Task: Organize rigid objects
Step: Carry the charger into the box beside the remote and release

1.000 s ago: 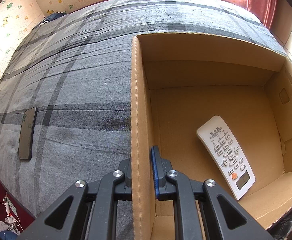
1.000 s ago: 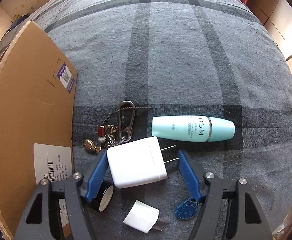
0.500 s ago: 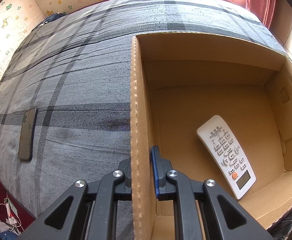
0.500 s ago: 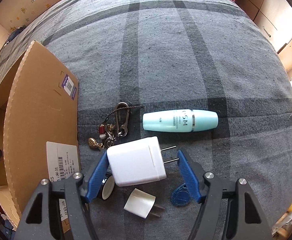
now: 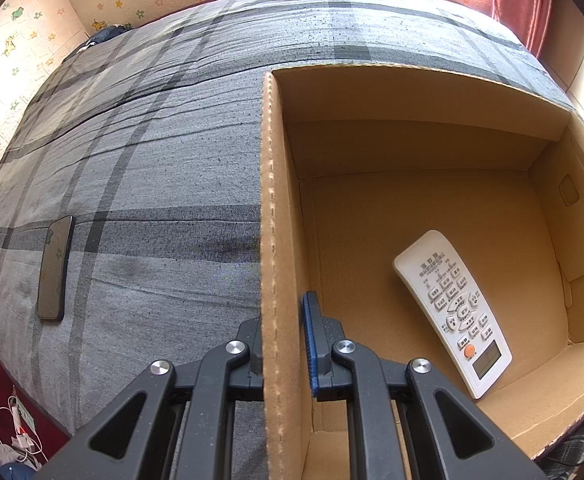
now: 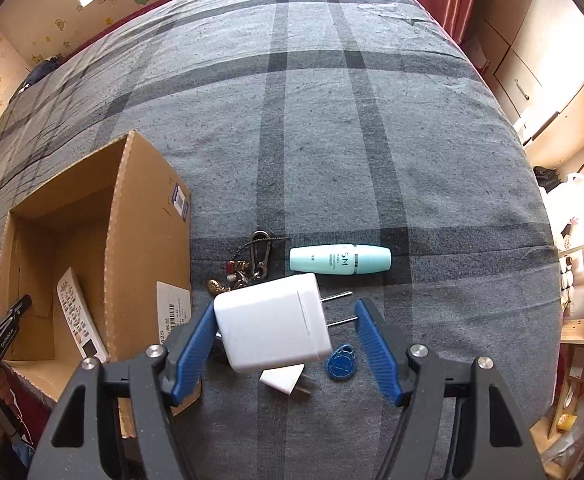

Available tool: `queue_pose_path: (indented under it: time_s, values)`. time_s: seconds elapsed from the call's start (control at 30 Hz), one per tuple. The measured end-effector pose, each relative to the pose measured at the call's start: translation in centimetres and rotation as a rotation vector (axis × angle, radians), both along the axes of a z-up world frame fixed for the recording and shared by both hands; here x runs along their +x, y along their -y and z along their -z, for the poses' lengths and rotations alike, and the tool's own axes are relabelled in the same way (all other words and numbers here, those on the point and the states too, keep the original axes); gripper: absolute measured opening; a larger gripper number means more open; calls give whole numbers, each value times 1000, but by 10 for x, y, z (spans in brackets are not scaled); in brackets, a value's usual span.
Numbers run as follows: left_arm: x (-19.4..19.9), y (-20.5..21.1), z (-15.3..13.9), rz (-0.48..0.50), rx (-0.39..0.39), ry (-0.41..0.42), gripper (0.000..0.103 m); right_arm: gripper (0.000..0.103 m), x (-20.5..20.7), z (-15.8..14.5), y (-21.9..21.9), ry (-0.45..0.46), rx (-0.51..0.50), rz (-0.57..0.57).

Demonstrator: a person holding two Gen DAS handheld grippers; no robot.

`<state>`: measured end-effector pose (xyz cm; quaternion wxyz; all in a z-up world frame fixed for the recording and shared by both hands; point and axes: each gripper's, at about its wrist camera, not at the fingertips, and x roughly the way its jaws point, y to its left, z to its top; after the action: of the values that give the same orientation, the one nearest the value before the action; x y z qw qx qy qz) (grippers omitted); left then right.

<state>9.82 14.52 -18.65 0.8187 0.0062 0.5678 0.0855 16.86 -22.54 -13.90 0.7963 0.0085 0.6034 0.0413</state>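
My right gripper [image 6: 284, 334] is shut on a large white charger plug [image 6: 272, 326], its prongs touching the right finger, and holds it above the bed. Below lie a small white plug [image 6: 284, 380], a blue key fob [image 6: 342, 364], a keychain [image 6: 252, 264] and a mint bottle [image 6: 340, 259]. My left gripper [image 5: 284, 344] is shut on the left wall of the open cardboard box [image 5: 276, 208], which also shows at the left in the right wrist view [image 6: 148, 220]. A white remote [image 5: 452, 312] lies inside the box.
A dark phone [image 5: 54, 268] lies on the grey plaid bed [image 5: 152, 160] left of the box. The bed edge runs along the lower left. Shelves and a cupboard stand to the right of the bed [image 6: 580, 300].
My right gripper has risen with the large plug, so the bed objects look smaller and the box opening has come into view. The left gripper has not moved.
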Motion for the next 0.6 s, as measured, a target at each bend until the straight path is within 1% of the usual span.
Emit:
queue_pose_path:
  time_s: [0.1,0.33,0.6]
  values:
    - [0,0,0,0,1,-1,13,73,-2,-17,-8,12,-21,-24]
    - [0,0,0,1,1,-1,13,73,-8,-53,-35,45,-32,-88]
    - [0,0,0,1,1,-1,13,73,-13,-75,-77,68,-19,-182]
